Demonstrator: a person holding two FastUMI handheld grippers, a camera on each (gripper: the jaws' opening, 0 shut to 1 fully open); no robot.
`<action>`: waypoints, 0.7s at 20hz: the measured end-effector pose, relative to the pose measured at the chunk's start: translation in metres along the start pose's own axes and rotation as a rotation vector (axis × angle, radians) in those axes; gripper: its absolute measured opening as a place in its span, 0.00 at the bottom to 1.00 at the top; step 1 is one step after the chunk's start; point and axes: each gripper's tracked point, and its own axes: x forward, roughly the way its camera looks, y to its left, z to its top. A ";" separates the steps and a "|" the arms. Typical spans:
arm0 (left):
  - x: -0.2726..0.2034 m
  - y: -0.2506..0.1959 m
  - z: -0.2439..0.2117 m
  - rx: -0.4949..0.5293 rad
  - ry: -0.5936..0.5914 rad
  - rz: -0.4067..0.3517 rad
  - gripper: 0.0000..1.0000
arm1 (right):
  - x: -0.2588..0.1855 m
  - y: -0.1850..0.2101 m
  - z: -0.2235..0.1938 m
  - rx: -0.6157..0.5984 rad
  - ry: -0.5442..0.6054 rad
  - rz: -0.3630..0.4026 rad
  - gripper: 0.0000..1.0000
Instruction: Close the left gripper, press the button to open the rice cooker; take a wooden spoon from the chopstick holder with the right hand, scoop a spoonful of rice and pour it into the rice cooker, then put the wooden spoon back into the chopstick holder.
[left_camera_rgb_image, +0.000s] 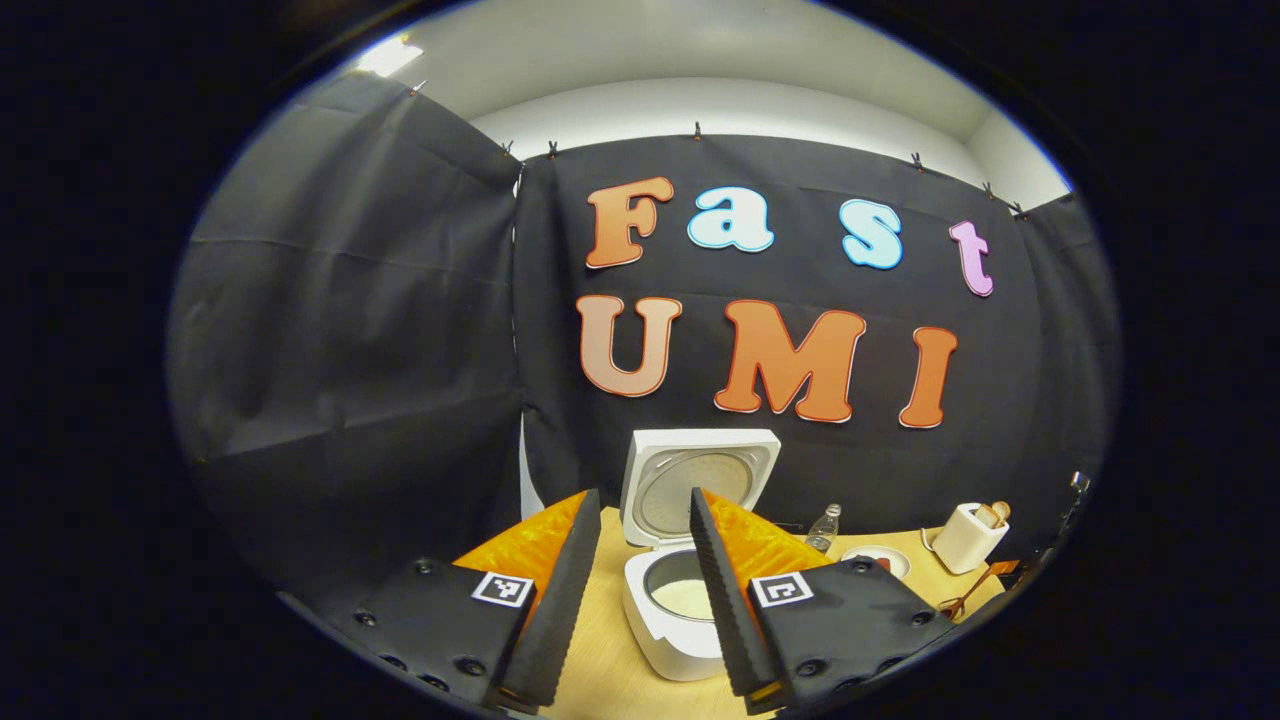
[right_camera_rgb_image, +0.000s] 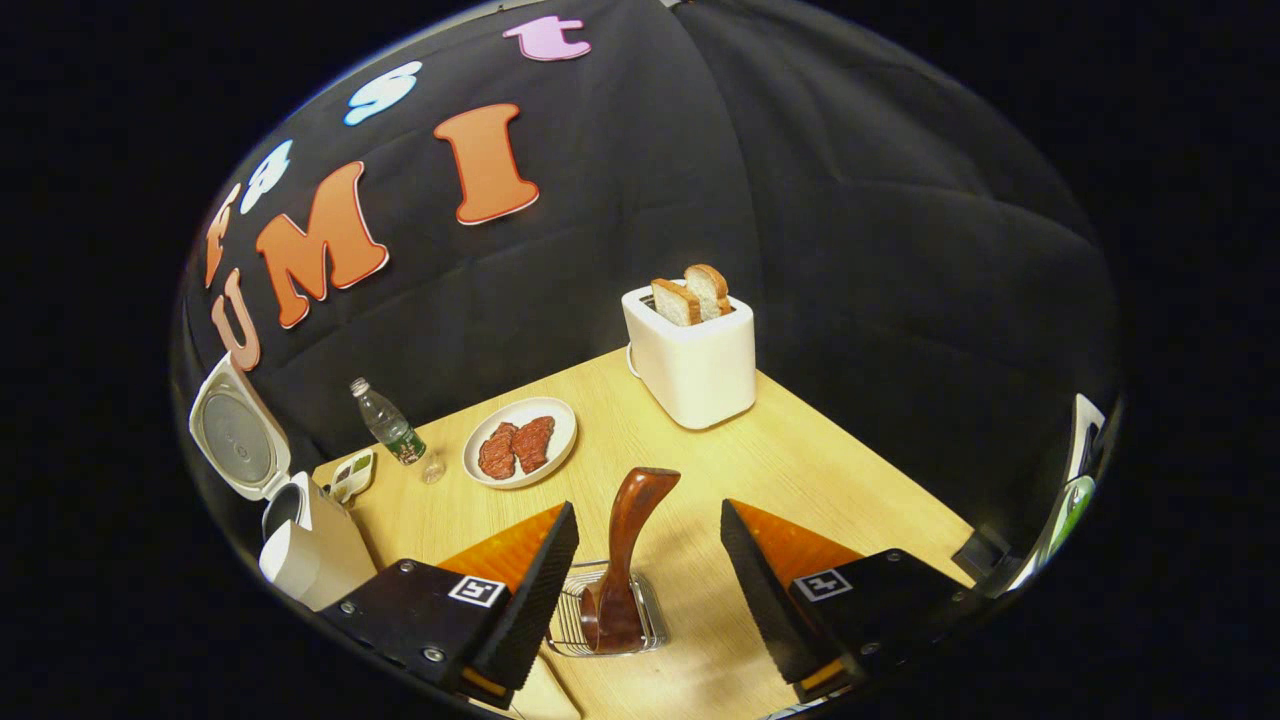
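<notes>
The white rice cooker (left_camera_rgb_image: 670, 640) stands open on the wooden table, its lid (left_camera_rgb_image: 700, 480) tilted up and back, with pale rice in the inner pot (left_camera_rgb_image: 685, 598). My left gripper (left_camera_rgb_image: 643, 497) is open just in front of it, holding nothing. In the right gripper view, the dark wooden spoon (right_camera_rgb_image: 630, 560) stands upright in the wire chopstick holder (right_camera_rgb_image: 570, 625). My right gripper (right_camera_rgb_image: 649, 510) is open, one finger on each side of the spoon's handle, both clear of it. The cooker (right_camera_rgb_image: 310, 550) sits at the far left of that view.
A white toaster (right_camera_rgb_image: 690, 365) with two bread slices (right_camera_rgb_image: 690, 292) stands at the back of the table. A plate with meat pieces (right_camera_rgb_image: 520, 442), a plastic bottle (right_camera_rgb_image: 388, 425) and a small dish (right_camera_rgb_image: 352, 475) lie between the toaster and the cooker. Black cloth walls enclose the table.
</notes>
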 end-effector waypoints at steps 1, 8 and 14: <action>-0.001 0.004 -0.001 0.001 0.000 0.012 0.81 | 0.006 -0.001 0.001 0.007 0.008 0.001 0.85; -0.009 0.027 -0.003 0.013 0.003 0.104 1.00 | 0.038 0.003 -0.008 0.082 0.083 0.015 0.63; -0.013 0.027 -0.003 0.013 0.001 0.101 1.00 | 0.041 0.014 -0.007 0.149 0.109 0.043 0.45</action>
